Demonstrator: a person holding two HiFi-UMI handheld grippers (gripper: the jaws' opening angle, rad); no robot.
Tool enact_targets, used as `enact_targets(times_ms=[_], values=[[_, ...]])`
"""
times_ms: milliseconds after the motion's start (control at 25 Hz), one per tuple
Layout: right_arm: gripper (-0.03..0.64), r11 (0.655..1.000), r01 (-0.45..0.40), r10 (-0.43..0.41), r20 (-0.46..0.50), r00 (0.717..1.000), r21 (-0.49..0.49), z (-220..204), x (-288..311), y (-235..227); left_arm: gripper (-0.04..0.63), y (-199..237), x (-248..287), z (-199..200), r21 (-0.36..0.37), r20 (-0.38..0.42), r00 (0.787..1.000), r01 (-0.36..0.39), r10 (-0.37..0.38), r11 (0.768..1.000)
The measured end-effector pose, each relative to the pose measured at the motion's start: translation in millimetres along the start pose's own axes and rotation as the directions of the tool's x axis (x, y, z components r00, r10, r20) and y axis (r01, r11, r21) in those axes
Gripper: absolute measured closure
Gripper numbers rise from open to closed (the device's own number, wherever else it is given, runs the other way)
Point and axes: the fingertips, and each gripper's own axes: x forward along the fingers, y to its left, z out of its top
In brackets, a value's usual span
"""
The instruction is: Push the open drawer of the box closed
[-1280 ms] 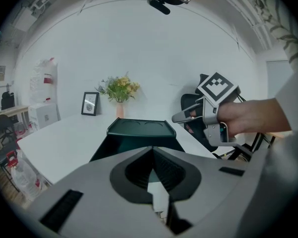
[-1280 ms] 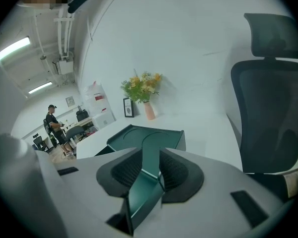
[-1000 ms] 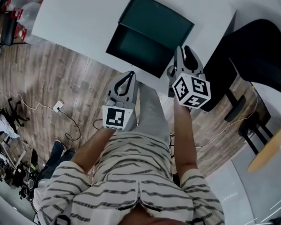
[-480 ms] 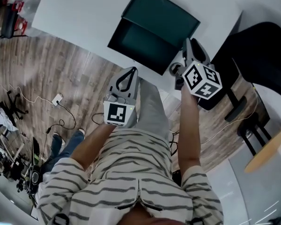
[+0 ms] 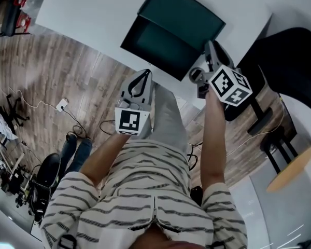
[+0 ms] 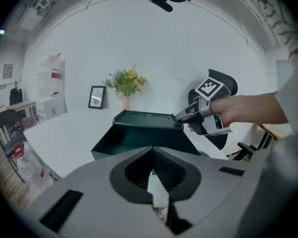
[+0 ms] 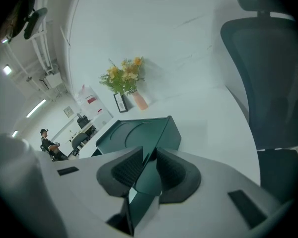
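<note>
The dark green box [image 5: 184,17] stands on the white table [image 5: 93,19], its drawer [image 5: 155,48] pulled out toward me. My right gripper [image 5: 210,48] is at the drawer's right side, close to the box's front right corner. In the right gripper view its jaws [image 7: 149,155] stand a little apart, and the drawer's wall [image 7: 141,202] shows in the gap; whether the pads touch it is unclear. My left gripper [image 5: 142,75] hangs below the table edge, short of the drawer front, shut and empty [image 6: 153,151]. The left gripper view shows the box [image 6: 144,118] and the right gripper [image 6: 181,117].
A black office chair [image 5: 290,56] stands right of the table, close to my right arm. A round wooden stool [image 5: 295,165] is at the lower right. A vase of flowers [image 6: 125,83] and a small picture frame [image 6: 96,96] stand on the table behind the box.
My right gripper has moved forward and to the right, closer to the box's front right corner. The left gripper has hardly moved.
</note>
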Motion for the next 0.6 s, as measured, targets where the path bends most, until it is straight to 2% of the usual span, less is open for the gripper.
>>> enact_targets(times_ms=[400,480,600], values=[[0.520,1.000,-0.011,0.011,-0.002,1.000,0.016,1,0,0,0.597,9,8,-26,-0.016,-0.044,0.998,-0.042,0.042,0.999],[0.519,1.000,-0.009,0.009,-0.003,1.000,0.008,1,-1,0,0.552,10,12,-32,-0.017,-0.050,0.998,-0.047,0.046,0.999],[0.518,1.000,-0.010,0.010,-0.004,1.000,0.012,-1,-1,-1,0.527,12,17,-39,-0.006,-0.062,0.997,-0.044,0.043,0.999]])
